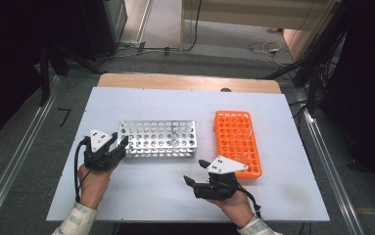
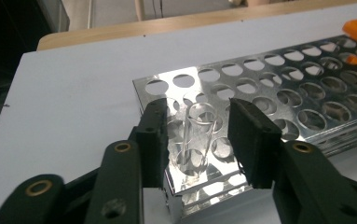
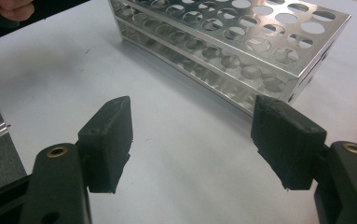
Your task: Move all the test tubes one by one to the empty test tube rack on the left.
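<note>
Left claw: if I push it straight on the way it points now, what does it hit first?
The clear glass tube standing in a corner hole of the metal rack. It sits between the open pads of the left claw, untouched, so the tube or the rack's near edge comes first; depth is hard to judge.

At frame centre a silver rack (image 1: 158, 138) lies beside an orange rack (image 1: 237, 142); the left gripper (image 1: 118, 143) touches the silver rack's left end.

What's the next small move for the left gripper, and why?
Probably back the left gripper straight up and away from the metal rack. The clear tube stands upright in a corner hole, and both pads stand off it with gaps either side, so it looks released. Lift clear without tipping it.
</note>
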The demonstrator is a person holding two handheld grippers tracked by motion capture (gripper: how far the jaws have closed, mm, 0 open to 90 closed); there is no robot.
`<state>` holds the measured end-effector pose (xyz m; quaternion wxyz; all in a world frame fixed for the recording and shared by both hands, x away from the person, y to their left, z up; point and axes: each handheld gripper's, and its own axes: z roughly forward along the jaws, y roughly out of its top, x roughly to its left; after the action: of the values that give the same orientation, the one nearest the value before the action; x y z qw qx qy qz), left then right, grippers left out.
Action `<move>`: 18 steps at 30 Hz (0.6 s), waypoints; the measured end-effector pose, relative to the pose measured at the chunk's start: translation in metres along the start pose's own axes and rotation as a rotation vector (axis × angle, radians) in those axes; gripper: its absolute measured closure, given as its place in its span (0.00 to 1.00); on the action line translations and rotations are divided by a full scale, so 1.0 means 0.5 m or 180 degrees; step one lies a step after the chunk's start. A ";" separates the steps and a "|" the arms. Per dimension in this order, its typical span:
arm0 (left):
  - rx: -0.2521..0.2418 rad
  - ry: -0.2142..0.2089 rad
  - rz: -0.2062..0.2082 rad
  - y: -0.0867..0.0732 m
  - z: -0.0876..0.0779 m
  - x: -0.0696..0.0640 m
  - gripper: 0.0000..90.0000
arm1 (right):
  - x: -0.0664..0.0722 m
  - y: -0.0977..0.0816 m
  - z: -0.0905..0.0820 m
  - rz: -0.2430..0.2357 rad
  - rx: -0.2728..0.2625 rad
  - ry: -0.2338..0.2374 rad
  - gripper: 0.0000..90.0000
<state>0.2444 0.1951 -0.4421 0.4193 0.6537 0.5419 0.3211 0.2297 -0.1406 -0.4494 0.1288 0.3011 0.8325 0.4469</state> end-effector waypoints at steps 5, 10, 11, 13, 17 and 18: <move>-0.0078 -0.0199 -0.0188 0.011 -0.020 -0.005 0.43 | -0.002 -0.002 -0.011 0.0019 -0.0030 -0.0015 0.31; -0.0070 -0.0262 -0.0258 0.016 -0.033 -0.019 0.23 | -0.007 -0.003 -0.030 0.0054 -0.0089 -0.0036 0.32; -0.0078 -0.0292 -0.0272 0.016 -0.035 -0.022 0.21 | -0.008 -0.003 -0.033 0.0061 -0.0098 -0.0031 0.32; -0.0077 -0.0318 -0.0271 0.017 -0.037 -0.027 0.18 | -0.008 -0.005 -0.042 0.0072 -0.0117 -0.0040 0.32; -0.0105 -0.0317 -0.0230 0.017 -0.042 -0.039 0.12 | -0.009 -0.013 -0.063 0.0078 -0.0149 -0.0062 0.32; -0.0117 -0.0330 -0.0222 0.017 -0.044 -0.042 0.12 | -0.010 -0.015 -0.070 0.0081 -0.0162 -0.0070 0.32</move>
<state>0.2248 0.1783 -0.4239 0.4697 0.6424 0.5359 0.2820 0.2136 -0.1702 -0.4361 0.1399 0.3131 0.8155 0.4662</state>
